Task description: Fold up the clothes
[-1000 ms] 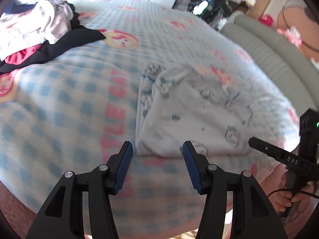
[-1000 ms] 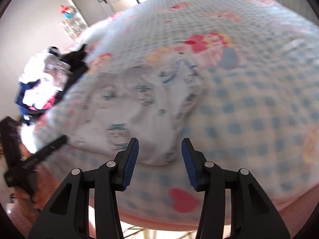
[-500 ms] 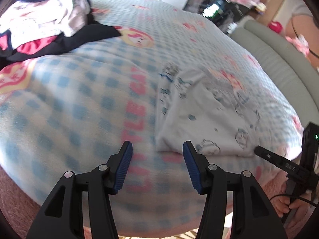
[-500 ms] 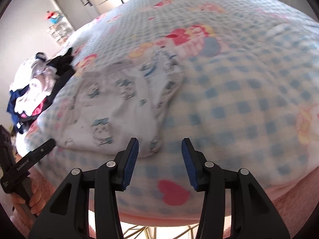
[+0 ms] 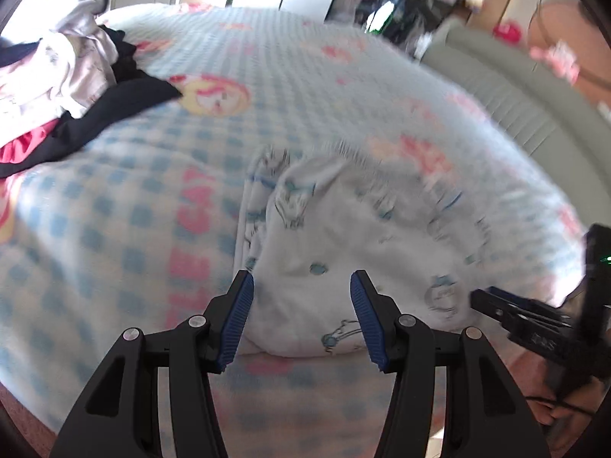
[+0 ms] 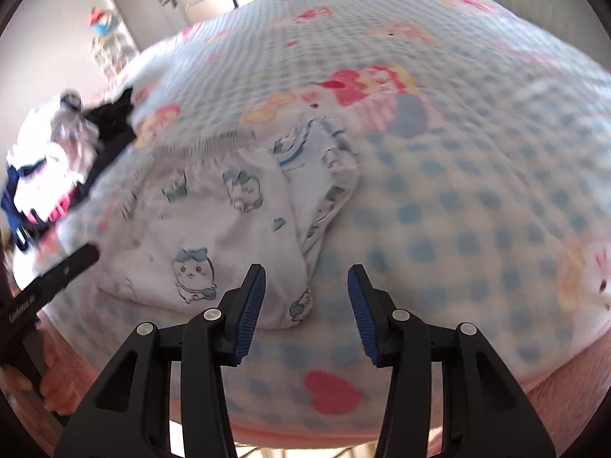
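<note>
Lying folded on the checked bedspread (image 5: 114,206) near the bed's front edge is a white printed garment (image 5: 343,236). The left claw (image 5: 301,307) hangs over the garment's near hem, fingers apart and empty. The right claw (image 6: 305,299) is likewise spread and empty, above the garment's right corner. Only the left view shows the grey sofa (image 5: 508,87); only the right view shows a door (image 6: 130,4). Both show the clothes pile (image 5: 57,72).
</note>
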`<state>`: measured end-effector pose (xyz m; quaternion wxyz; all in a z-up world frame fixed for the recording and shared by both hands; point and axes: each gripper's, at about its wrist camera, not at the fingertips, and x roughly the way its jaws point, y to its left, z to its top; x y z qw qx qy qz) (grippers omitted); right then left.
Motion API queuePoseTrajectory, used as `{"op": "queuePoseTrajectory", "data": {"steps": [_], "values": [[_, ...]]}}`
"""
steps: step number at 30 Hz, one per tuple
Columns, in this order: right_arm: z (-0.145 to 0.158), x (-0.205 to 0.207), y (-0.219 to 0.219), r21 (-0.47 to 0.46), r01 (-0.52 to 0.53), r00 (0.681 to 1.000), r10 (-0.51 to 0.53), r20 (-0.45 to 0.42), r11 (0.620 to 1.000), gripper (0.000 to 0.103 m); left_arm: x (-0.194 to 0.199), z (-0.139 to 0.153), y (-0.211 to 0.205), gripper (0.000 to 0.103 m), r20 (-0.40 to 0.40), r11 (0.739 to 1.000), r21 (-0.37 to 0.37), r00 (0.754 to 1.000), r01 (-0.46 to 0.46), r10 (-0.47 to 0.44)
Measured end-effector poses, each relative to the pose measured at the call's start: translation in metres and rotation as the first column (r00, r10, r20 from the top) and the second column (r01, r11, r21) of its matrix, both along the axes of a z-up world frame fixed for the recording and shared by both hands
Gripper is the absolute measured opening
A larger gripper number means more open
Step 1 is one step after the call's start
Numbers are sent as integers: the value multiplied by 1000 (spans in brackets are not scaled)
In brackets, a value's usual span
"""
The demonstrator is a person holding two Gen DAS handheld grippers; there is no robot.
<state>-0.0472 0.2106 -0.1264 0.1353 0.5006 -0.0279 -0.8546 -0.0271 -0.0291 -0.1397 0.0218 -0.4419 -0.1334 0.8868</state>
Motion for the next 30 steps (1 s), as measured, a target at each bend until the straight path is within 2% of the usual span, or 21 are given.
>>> {"op": "queuePoseTrajectory", "data": {"steps": [2,8,11,14,16,19,21,23,25,30], "values": [[-10,1,-4,25,-12,1000,12,27,1000,46,1,-9,0,56,28,996,-87,999,-21,23],[-2,6,32,-10,58,998,-58,37,998,49,10,8,-4,55,-64,999,35,997,35,-33],[15,9,46,-48,92,996,-92,-14,995,51,15,17,-6,55,-113,993,94,992,67,-56],[7,-1,48,36,104,994,-105,13,994,51,10,21,16,55,-127,986,83,983,145,-134],[-5,-5,50,57,120,990,-124,65,991,51,6,22,35,55,-126,979,65,974,195,-186],[-9,-1,50,58,114,990,-119,72,992,51,1,22,63,55,-102,969,2,964,246,-245],[-7,1,47,50,85,994,-88,70,995,53,-7,13,75,55,-45,968,-63,969,241,-244],[-6,3,44,-2,55,996,-55,73,998,54,-15,1,80,55,23,968,-101,973,229,-228],[-5,3,41,-68,25,997,-20,76,997,54,-17,-2,78,55,37,970,-89,974,226,-224],[-2,7,38,-141,-27,997,37,70,990,54,-20,-8,76,55,59,973,-67,974,221,-217]]}}
